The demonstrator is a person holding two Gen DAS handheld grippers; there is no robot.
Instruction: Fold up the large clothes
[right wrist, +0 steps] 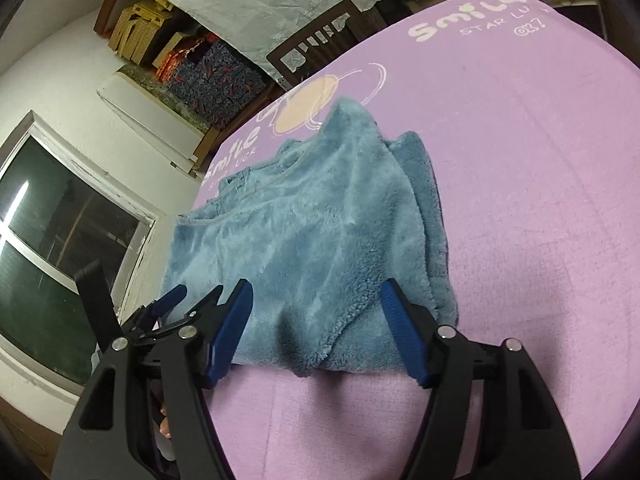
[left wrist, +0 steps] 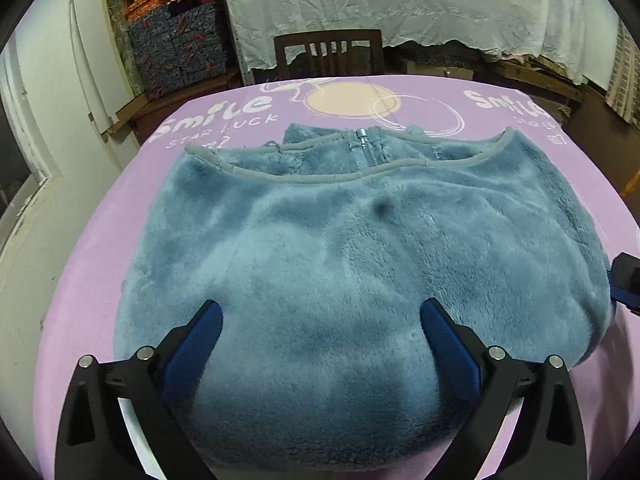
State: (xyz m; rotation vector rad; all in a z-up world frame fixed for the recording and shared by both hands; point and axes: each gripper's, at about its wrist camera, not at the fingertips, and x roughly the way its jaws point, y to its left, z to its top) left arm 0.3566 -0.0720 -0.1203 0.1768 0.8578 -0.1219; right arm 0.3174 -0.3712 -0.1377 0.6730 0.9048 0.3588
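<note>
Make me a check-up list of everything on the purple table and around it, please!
Surface: purple cloth printed "Smile", covering the table.
Job's things: fluffy blue garment, folded, zipper at the far edge.
Clutter: nothing seen.
Grippers: left gripper and right gripper both with jaws open, at the garment's near edge, holding nothing.
Cables: nothing seen.
Surroundings: wooden chair, lace curtain, stacked boxes, window.

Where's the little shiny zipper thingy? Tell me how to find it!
Find the purple tablecloth with "Smile" printed on it, then the fluffy blue garment lying on it. At the garment's far edge, near the wooden chair, sits the zipper pull. It is the only silvery metal bit among all the soft fleece.
</note>
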